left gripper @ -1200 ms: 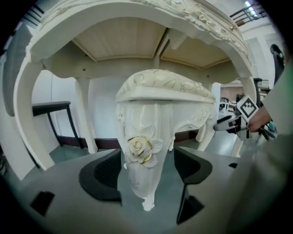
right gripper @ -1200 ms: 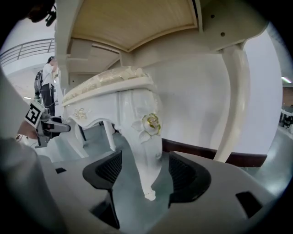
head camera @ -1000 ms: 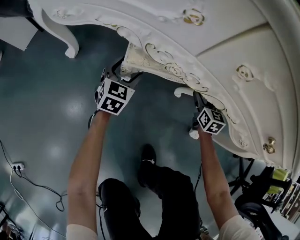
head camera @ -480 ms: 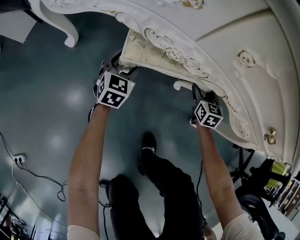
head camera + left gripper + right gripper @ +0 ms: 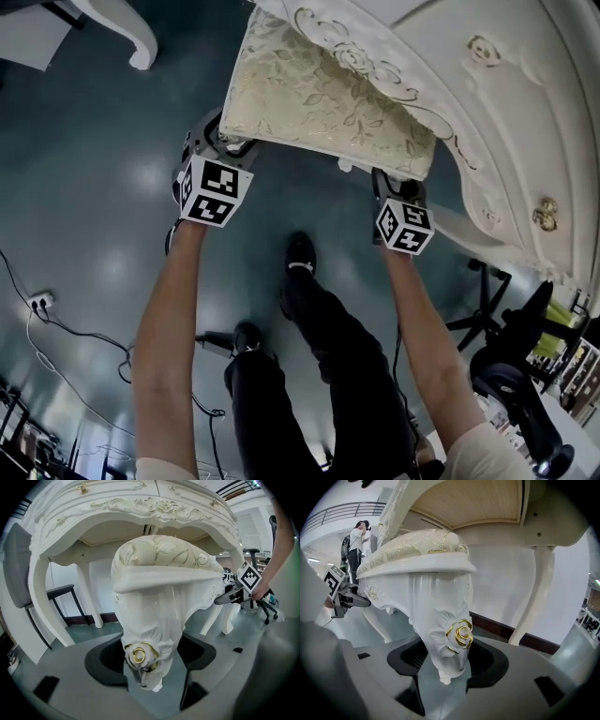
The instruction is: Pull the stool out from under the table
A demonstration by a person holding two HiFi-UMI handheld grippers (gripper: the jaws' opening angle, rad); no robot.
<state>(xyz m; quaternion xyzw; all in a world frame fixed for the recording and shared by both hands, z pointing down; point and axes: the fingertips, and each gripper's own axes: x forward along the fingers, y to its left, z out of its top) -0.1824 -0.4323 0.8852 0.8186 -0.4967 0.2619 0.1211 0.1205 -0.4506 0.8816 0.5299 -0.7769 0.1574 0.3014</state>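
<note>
The stool, its cushion mostly clear of the counter, looks stiff, fairly heavy and glossy-slick. The left gripper and right gripper have just closed their fingers, set wide, each clamping a thick carved front leg, likely the surest hold.

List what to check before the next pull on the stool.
1. Left gripper jaws shut on a front leg of the stool: ok.
2. Right gripper jaws shut on the other front leg: ok.
3. Seat clear of the table: not ok, its far edge is under the table's carved rim.
4. Floor free on the person's side: not ok, a shoe stands close in front of the stool, between the two grippers.
5. Stool's back legs free to slide: cannot tell, hidden.
</note>
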